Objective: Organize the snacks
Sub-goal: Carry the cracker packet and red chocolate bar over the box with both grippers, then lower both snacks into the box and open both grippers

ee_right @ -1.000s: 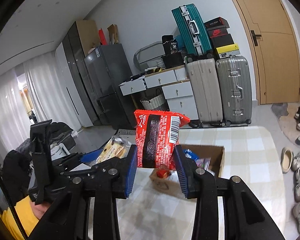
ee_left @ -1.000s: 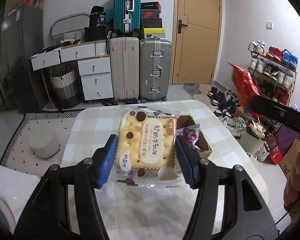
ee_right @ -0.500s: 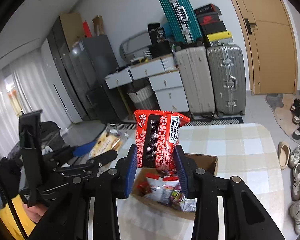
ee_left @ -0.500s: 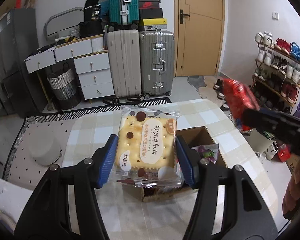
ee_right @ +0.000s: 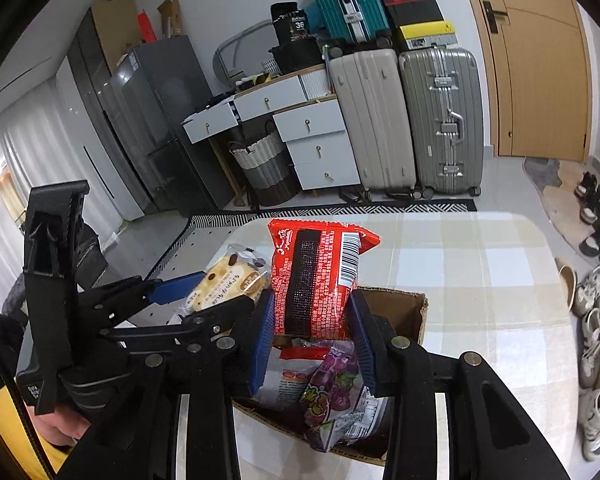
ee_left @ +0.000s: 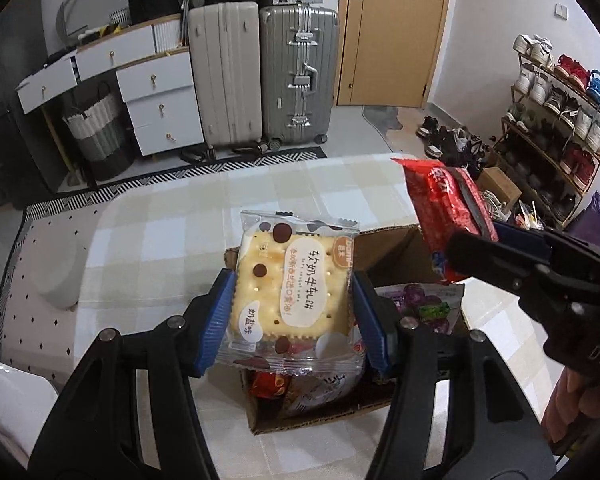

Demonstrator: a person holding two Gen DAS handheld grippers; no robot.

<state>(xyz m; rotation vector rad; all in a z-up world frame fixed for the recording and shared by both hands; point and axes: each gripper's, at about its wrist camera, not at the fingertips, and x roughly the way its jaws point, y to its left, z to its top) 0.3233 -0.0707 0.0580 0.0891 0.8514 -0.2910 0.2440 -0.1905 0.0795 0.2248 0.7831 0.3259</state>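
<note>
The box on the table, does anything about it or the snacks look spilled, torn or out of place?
Nothing stands out. The box sits upright on the table with snacks inside, nothing spilled around it. The cracker pack and red pack are each held over it, looking intact.

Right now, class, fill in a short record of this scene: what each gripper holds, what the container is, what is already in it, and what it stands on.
left gripper: shut on the cracker packet
right gripper: shut on the red snack bag
container: open cardboard box, under both packets
already inside: purple candy bag and other wrapped snacks
surface: table with checked cloth
</note>
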